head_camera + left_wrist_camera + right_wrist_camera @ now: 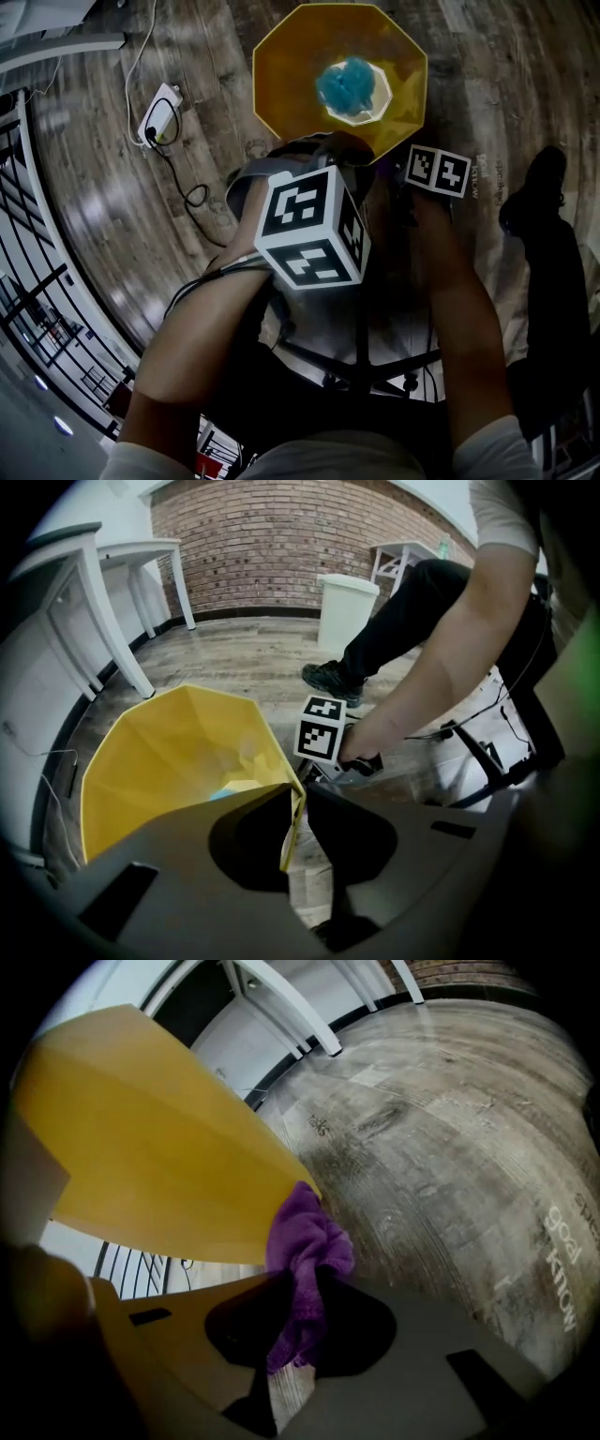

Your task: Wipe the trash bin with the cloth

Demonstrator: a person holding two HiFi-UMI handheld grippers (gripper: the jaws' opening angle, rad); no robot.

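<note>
While the bin (159, 752) is held on the floor (94, 187) by its rim, clamped between the left gripper's (298, 794) jaws, the cloth (305, 1237), gripped by the right gripper (302, 1283), is pressed against its outer wall.

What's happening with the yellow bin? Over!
Left gripper shut on bin rim. Right gripper shut on cloth, cloth against bin's outer wall. Nothing in the way.

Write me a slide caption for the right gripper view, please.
Right gripper holds a purple cloth against the yellow trash bin's side.
</note>
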